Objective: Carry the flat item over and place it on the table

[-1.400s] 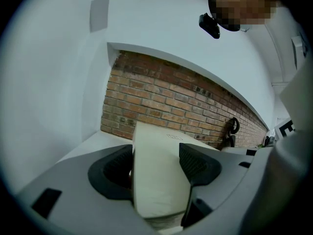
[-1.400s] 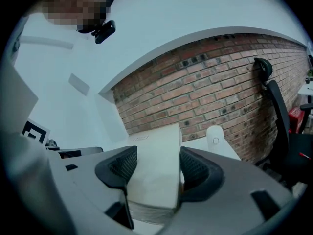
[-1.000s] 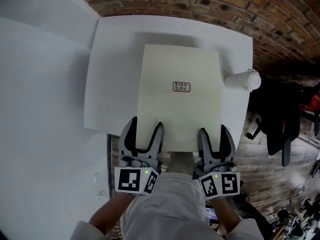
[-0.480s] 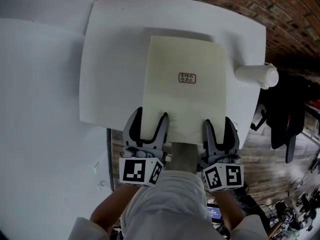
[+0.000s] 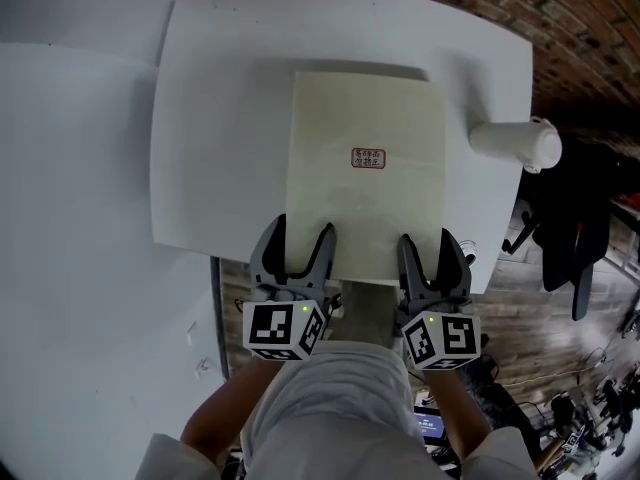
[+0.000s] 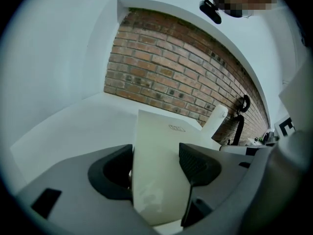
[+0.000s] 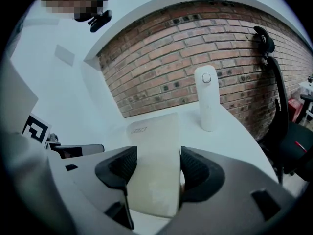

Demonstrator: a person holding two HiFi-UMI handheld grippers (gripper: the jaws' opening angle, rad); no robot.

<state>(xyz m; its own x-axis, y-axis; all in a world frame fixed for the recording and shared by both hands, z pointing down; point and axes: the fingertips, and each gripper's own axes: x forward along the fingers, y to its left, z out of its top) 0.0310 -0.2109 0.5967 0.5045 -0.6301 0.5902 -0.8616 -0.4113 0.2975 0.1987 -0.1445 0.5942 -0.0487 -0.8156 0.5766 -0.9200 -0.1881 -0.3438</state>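
Note:
The flat item is a cream board (image 5: 365,198) with a small red-printed label (image 5: 368,158). It lies lengthwise over the white table (image 5: 220,118), with only a thin shadow along its far edge. My left gripper (image 5: 300,230) holds its near left corner and my right gripper (image 5: 432,240) its near right corner, both at the table's near edge. In the left gripper view the board (image 6: 161,141) fills the gap between the jaws of the left gripper (image 6: 156,154). The right gripper view shows the board (image 7: 154,146) the same way in the right gripper (image 7: 157,156).
A white cylindrical bottle (image 5: 515,143) stands on the table just right of the board, upright in the right gripper view (image 7: 207,99). A brick wall (image 5: 560,18) runs behind the table. A dark chair (image 5: 560,238) stands to the right, and a white wall (image 5: 70,218) to the left.
The board has come forward over the table and lower, and its shadow has shrunk to a thin strip. Both grippers keep the same hold on its near corners.

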